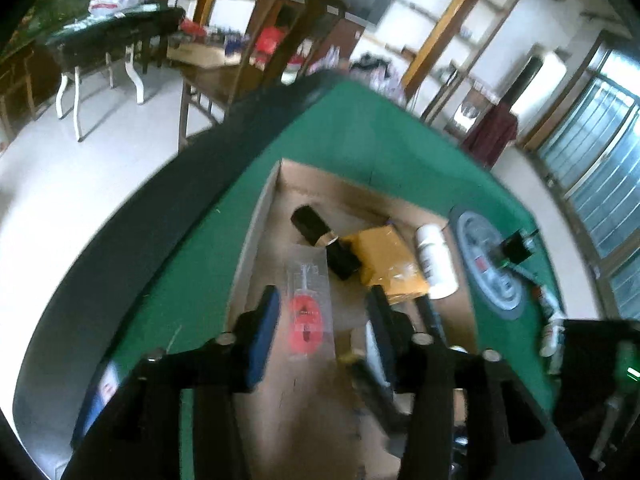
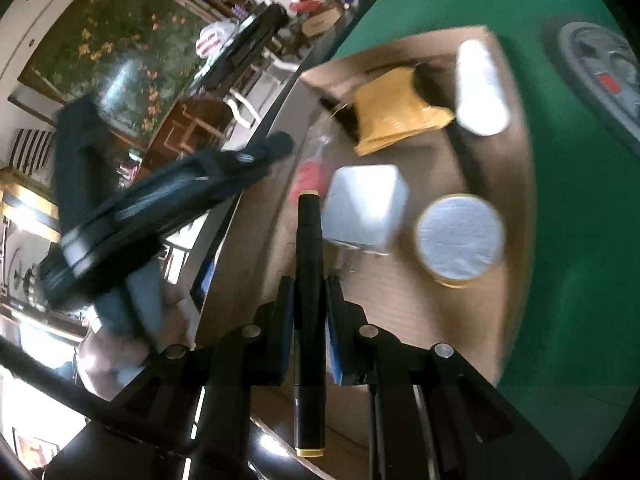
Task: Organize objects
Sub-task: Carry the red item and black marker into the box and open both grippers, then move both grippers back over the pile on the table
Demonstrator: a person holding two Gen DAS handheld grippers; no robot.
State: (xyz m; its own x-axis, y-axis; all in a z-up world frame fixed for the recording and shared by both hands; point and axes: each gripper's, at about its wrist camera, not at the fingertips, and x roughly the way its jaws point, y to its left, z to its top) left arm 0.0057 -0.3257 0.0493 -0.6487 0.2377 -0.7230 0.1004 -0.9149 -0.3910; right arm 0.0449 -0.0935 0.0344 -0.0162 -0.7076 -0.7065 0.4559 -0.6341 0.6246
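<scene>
Black marker (image 2: 309, 280), clamped mid-barrel by right gripper (image 2: 308, 300) over cardboard box (image 2: 460, 312): appears light, rigid, smooth; slip risk. Left gripper (image 1: 324, 312) open, empty.

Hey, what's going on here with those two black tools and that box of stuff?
A person is sorting small items into a cardboard box on a green table. The right tool is shut on a black marker, holding it above the box. The left tool is open and empty over a clear packet with a red label. A yellow pouch and white bottle already lie inside.
</scene>
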